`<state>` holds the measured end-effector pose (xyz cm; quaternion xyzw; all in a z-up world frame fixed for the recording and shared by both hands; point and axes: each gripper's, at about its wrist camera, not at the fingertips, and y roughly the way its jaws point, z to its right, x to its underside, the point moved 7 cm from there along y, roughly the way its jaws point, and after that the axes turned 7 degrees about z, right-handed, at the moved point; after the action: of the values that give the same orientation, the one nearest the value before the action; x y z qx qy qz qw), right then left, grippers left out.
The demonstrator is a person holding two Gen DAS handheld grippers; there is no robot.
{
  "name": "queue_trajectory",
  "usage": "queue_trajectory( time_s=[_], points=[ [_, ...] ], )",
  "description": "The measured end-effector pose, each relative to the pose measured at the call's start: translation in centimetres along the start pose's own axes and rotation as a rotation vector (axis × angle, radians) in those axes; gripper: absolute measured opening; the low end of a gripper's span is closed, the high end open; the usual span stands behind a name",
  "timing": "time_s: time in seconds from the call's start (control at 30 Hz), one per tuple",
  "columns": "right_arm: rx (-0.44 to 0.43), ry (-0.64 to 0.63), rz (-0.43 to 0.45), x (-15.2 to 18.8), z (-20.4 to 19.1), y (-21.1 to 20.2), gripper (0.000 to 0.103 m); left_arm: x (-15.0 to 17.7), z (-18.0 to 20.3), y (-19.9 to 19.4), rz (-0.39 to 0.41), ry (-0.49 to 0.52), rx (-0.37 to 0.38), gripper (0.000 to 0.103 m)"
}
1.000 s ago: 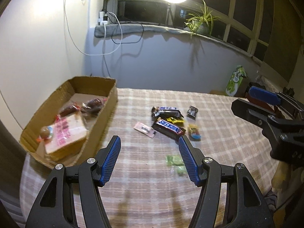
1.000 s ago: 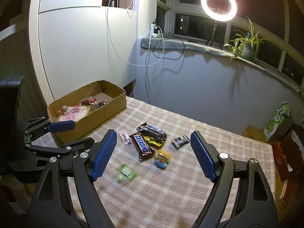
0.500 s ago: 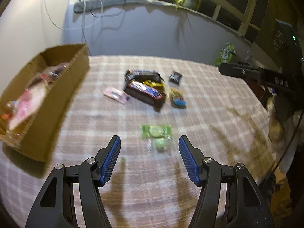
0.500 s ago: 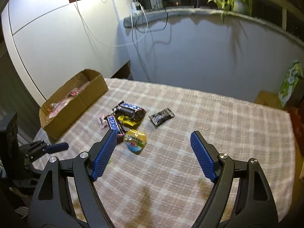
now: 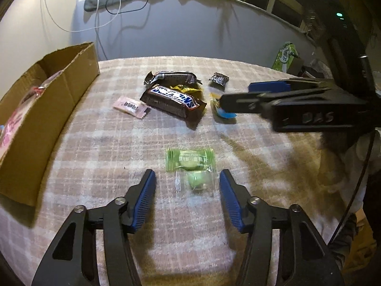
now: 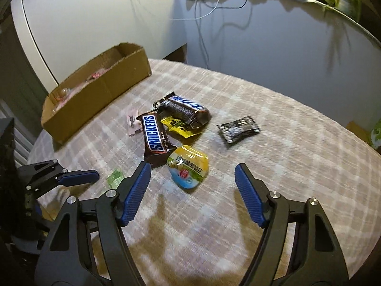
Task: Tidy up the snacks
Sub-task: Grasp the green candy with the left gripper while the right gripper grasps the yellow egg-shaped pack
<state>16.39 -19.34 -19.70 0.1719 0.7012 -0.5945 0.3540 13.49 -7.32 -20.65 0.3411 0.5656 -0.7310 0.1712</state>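
Left gripper (image 5: 187, 186): jaws closing, clear candy wrapper (image 5: 195, 181) between, untouched | right gripper (image 6: 193, 178): closing around jelly cup (image 6: 188, 169), no contact | both near table edge, cardboard box (image 5: 54, 95) far left | wrapper light, crinkly, slippery: pinch candy lump | cup stiff: grip sides.

I read "SNICKERS" in white on blue on the brown bar (image 6: 156, 138) lying ahead of my right fingers. My right gripper's (image 5: 266, 95) black body carries raised letters "DAS". Print on the other wrappers is too small to read.
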Motion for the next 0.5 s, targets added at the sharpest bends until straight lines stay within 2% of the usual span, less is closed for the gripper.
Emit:
queue_trajectory(
  time_s=[0.1, 0.17, 0.23, 0.37, 0.43, 0.5],
  points=[
    [0.004, -0.007, -0.016, 0.2, -0.2, 1.0, 0.075, -0.1, 0.1, 0.2, 0.005, 0.016, -0.011, 0.040],
    [0.010, -0.011, -0.028, 0.3, -0.3, 1.7, 0.069, -0.1, 0.1, 0.3, 0.011, 0.028, -0.021, 0.032],
    [0.010, -0.015, -0.047, 0.7, -0.5, 2.3, 0.058, -0.1, 0.0, 0.2, 0.016, 0.024, -0.024, 0.029],
    [0.036, -0.040, -0.048, 0.9, -0.6, 2.7, 0.053, -0.1, -0.2, 0.1, 0.018, 0.015, -0.021, 0.026],
    [0.038, -0.045, -0.045, 0.8, -0.7, 2.8, 0.043, -0.2, -0.2, 0.0, 0.019, 0.011, -0.019, 0.026],
    [0.044, -0.055, -0.045, 0.8, -0.7, 2.9, 0.043, -0.1, -0.2, 0.0, 0.021, 0.007, -0.017, 0.026]
  ],
)
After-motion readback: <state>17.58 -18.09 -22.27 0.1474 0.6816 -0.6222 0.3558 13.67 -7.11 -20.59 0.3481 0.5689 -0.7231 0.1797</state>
